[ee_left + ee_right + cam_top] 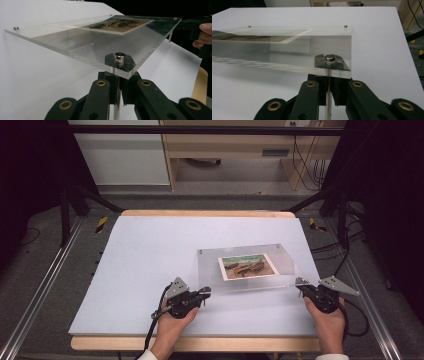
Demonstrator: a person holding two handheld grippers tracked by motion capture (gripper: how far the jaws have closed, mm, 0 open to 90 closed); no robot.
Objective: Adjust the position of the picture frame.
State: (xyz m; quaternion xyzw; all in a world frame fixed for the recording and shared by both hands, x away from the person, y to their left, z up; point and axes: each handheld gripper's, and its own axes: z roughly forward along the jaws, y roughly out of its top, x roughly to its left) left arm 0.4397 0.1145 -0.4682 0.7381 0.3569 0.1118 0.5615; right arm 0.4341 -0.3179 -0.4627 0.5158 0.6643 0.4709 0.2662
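Note:
A clear acrylic plate (245, 265) with a small landscape photo (247, 266) under it is held a little above the white table sheet, its near edge raised. My left gripper (205, 293) is shut on the metal pin (117, 105) below the plate's near left corner. My right gripper (301, 286) is shut on the matching pin (328, 100) at the near right corner. In the left gripper view the plate (82, 42) tilts away above my gripper (117, 83). In the right gripper view the plate (287, 52) stretches left from my gripper (329, 85).
The white sheet (150, 260) covers a wooden table (200, 213) with bare room to the left and behind the plate. Metal rails (40, 290) run along both sides. A wooden cabinet (230, 150) and cables (307, 165) stand beyond the far edge.

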